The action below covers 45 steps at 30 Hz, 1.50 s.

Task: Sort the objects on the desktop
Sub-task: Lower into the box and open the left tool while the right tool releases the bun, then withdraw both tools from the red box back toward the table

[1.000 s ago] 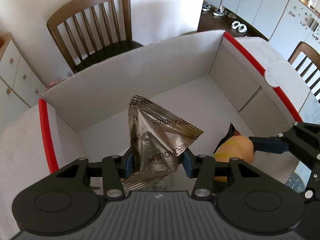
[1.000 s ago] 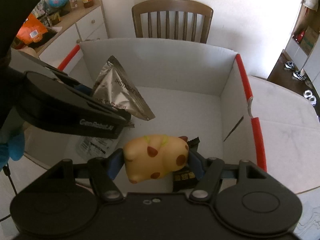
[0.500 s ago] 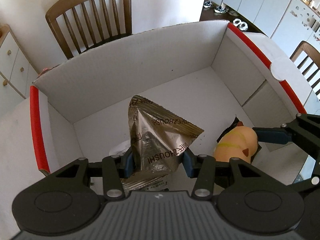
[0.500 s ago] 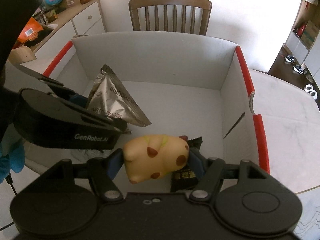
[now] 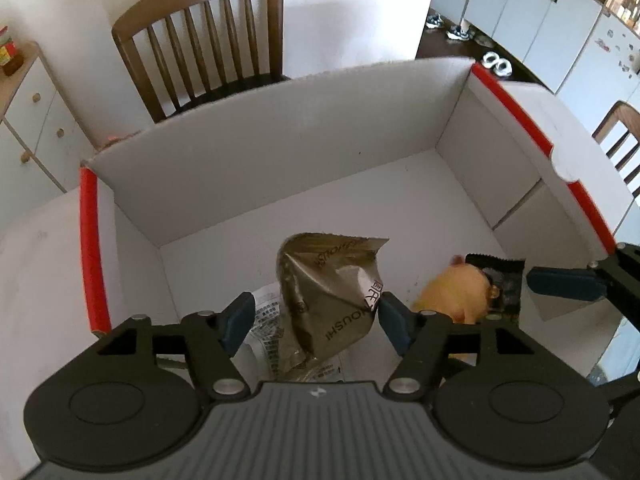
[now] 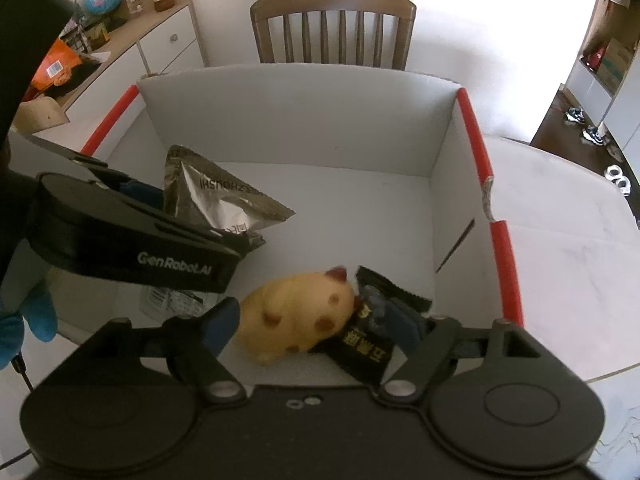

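The cardboard box (image 6: 304, 120) is white with red rim edges. In it lie a silver foil snack packet (image 5: 332, 292), a yellow toy (image 6: 296, 316) with brown spots, and a black wrapper (image 6: 372, 344) with gold lettering.

Black tongs (image 5: 316, 318), blue pads (image 5: 394, 320)

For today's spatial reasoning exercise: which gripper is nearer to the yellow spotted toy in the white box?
Right. The right gripper brackets the yellow spotted toy, jaws opening around it. The left gripper sits off to the toy's side, opening around the silver packet.
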### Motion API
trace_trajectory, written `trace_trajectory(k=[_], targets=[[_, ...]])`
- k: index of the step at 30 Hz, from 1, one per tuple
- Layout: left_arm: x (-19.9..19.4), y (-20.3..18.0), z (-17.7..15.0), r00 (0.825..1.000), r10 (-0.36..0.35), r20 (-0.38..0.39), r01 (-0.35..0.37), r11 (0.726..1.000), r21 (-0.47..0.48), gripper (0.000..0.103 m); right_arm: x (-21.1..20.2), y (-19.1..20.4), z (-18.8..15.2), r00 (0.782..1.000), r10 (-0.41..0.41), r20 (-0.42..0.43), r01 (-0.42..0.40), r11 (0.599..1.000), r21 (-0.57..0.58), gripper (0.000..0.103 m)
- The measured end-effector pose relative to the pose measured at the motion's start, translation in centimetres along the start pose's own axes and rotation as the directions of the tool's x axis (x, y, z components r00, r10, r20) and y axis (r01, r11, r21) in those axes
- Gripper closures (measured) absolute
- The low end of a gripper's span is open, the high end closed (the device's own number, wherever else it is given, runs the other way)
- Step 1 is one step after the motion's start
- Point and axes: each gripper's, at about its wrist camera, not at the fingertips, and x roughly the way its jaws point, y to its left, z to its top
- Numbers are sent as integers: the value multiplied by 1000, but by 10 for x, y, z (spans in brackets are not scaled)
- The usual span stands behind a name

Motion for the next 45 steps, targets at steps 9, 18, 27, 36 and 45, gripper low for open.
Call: trace_trajectory(k=[9,18,27,36,45], targets=[[-28,-2,1,999,-18,42,19,1000,-18,33,-27,-4,0,999,6,38,-6,1000,-4,21],[-71,-11,-6,996,-36,83,38,999,-22,33,-67,-5,0,996,6,91,-6,1000,-7,20],[-118,-17,-17,992,-49,118,52,998,-28,33,-107,-3,-11,991,17,134,-15,1000,-12,20],[-156,-29,-34,989,-33,147,36,999,-13,31,-146,-8,-29,984,31,176,-28,999,-22,16],[-183,-47,-58,985,-15,172,16,1000,-6,19,-175,-16,-51,978,33,205,-30,999,-19,11]])
